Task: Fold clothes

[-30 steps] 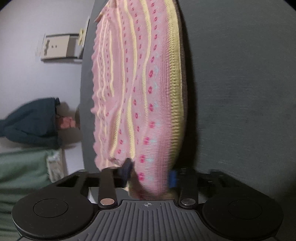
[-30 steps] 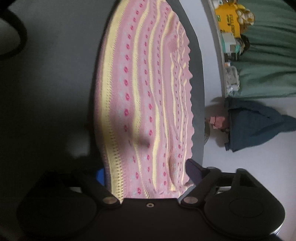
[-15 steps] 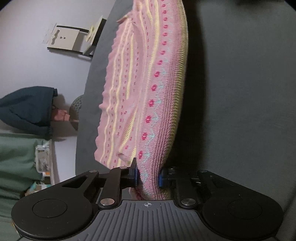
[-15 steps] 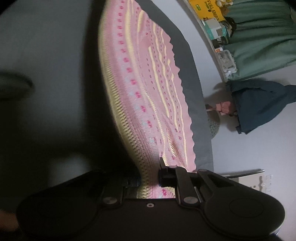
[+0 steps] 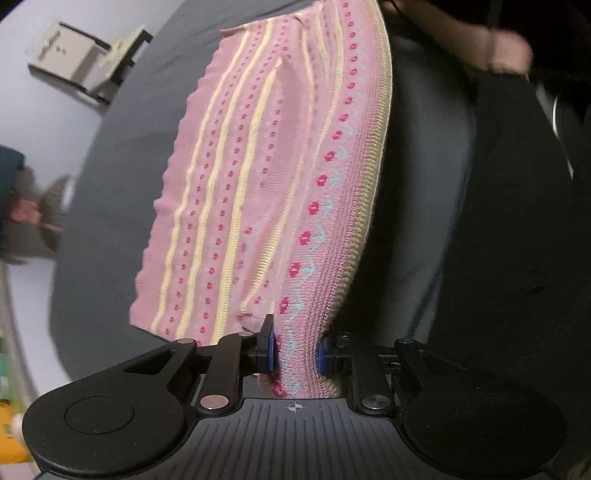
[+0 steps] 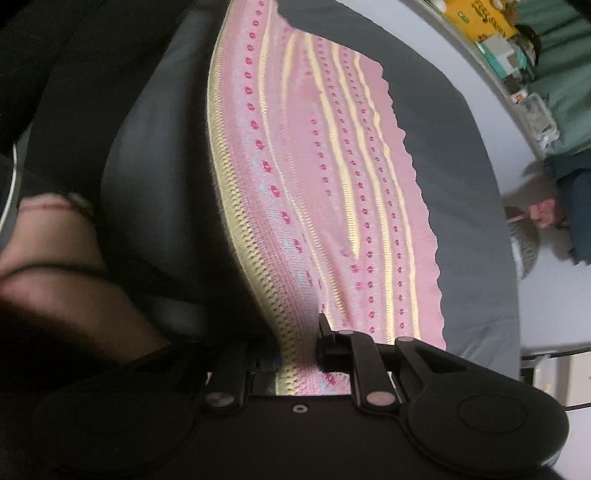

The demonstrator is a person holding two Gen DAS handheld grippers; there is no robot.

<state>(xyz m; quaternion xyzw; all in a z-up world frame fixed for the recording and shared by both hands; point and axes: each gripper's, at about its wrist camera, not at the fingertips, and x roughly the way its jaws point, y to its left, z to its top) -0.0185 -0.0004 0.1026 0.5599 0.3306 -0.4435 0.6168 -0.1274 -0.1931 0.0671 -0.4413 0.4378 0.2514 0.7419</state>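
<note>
A pink knitted garment [image 5: 258, 192] with yellow stripes, red dots and a yellow ribbed hem is held stretched above a dark grey table [image 5: 122, 155]. My left gripper [image 5: 295, 350] is shut on one end of its hem edge. My right gripper [image 6: 295, 354] is shut on the other end; the same garment [image 6: 332, 184] fills the right wrist view over the table [image 6: 461, 147]. The cloth hangs lifted at the hem side and trails down toward the table on its scalloped side.
The person's hand [image 5: 495, 48] and arm [image 6: 55, 266] show beside the garment. Off the table edge are a beige stand [image 5: 85, 59], a dark blue garment [image 6: 576, 206], green cloth and a yellow box [image 6: 484, 18] on a shelf.
Both grippers went from open to shut on the garment's hem edge. They have since lifted and tilted it, so more of the table and the person's arms show.
</note>
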